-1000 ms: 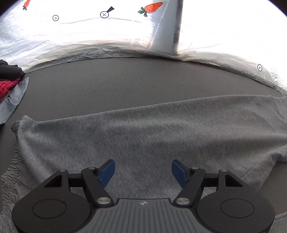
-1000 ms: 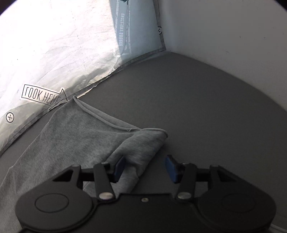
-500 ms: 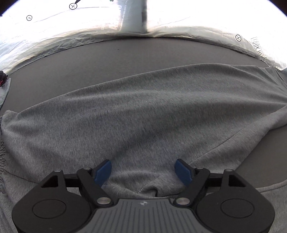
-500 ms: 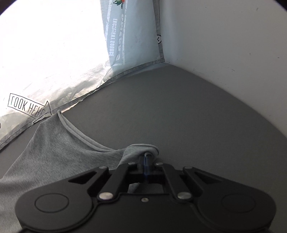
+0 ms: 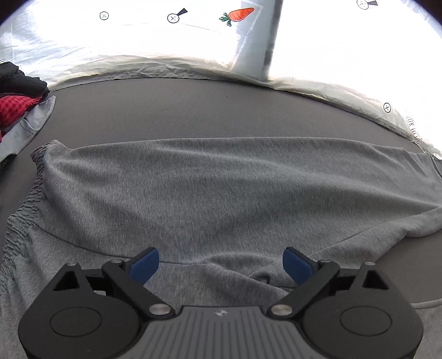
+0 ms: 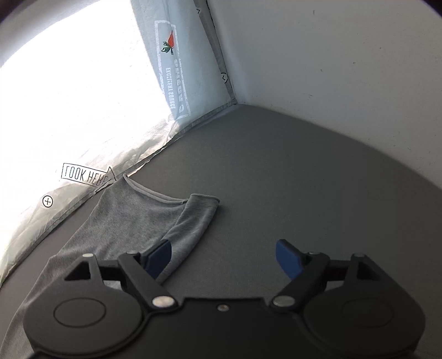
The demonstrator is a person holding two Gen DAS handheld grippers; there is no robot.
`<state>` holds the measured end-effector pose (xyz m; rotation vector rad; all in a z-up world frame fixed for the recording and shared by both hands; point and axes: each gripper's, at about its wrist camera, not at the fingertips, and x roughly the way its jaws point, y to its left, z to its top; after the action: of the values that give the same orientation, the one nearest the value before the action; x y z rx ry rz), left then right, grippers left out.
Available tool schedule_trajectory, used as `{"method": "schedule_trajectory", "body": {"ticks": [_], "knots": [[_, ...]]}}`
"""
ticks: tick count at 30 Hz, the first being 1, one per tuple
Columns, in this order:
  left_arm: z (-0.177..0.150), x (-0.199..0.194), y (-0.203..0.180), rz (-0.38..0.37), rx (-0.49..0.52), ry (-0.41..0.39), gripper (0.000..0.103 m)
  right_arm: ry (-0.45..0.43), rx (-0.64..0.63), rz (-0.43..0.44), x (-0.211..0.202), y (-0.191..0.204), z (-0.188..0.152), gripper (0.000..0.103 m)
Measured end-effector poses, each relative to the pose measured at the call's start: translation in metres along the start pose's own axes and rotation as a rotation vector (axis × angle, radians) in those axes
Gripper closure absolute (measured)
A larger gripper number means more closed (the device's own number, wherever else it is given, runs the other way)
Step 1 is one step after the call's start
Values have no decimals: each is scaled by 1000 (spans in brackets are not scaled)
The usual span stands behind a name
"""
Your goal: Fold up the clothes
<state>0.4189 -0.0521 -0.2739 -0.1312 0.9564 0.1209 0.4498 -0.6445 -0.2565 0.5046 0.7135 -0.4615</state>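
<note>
Grey trousers (image 5: 215,193) lie folded lengthwise across the dark grey table (image 5: 210,110), the elastic waistband (image 5: 25,210) at the left. Above the near edge of the cloth hovers my left gripper (image 5: 221,265); its jaws are opening wide and the blue pads (image 5: 145,265) press on nothing. In the right wrist view the leg end (image 6: 154,221) lies flat with its hem pointing to the far wall. My right gripper (image 6: 225,261) hangs over the leg's near right edge, jaws opening, with only bare table between the blue pads (image 6: 288,259).
A pile of black, red and pale clothes (image 5: 19,102) sits at the table's far left. A crinkled white sheet with printed marks and a carrot (image 5: 237,15) lines the back. A white wall (image 6: 345,69) closes the right side.
My right gripper shut on the folded leg end, then opened and drew back, leaving the leg flat. The left gripper's jaws spread wider, and it moved off from the cloth.
</note>
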Motion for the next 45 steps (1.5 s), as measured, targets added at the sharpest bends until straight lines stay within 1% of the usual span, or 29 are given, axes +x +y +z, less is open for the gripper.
{"method": "schedule_trajectory", "body": {"ticks": [1,2,4,6,8,11,15,17,19,22,25,27,32,36,37,39,41,43,45], "knots": [[-5,-5,4,5,-12,-1,6,15,1,16,-13,-5,-13,13],[-12,-11,9,9,-23,0,6,27,2,27,-25,-10,-25,7],[-27,-23,18,15,-32,-2,6,44,27,55,-48,-21,-51,1],[-43,-35,25,20,-36,1,5,65,69,108,-66,-33,-75,0],[-61,-48,31,8,-40,4,4,77,115,160,-86,-45,-97,0],[-89,-64,40,-6,-51,12,2,63,202,214,-116,-66,-125,0],[-123,-69,45,-10,-98,65,1,56,350,250,-143,-100,-156,0],[-136,-70,44,-1,-103,72,0,62,379,245,-152,-116,-168,0],[-145,-69,38,26,-69,74,0,64,385,230,-161,-129,-177,0],[-154,-68,29,69,-11,56,0,51,354,189,-173,-145,-183,0],[-161,-68,24,101,6,25,0,26,341,143,-181,-159,-186,0],[-161,-67,24,105,1,19,0,10,331,115,-182,-166,-188,0],[-164,-68,22,114,1,-1,0,-36,247,40,-175,-169,-182,2],[-165,-69,21,120,-4,-10,0,-65,254,20,-163,-176,-172,4],[-165,-69,21,120,-3,-9,0,-69,255,18,-161,-178,-169,6],[-164,-69,21,119,-3,-5,0,-74,247,3,-156,-182,-161,14],[-163,-68,21,120,-5,-1,0,-75,225,-28,-150,-186,-152,30],[-163,-68,21,122,-7,4,0,-75,225,-43,-148,-192,-146,36],[-162,-68,21,123,-10,9,0,-71,219,-57,-143,-192,-140,37]]}}
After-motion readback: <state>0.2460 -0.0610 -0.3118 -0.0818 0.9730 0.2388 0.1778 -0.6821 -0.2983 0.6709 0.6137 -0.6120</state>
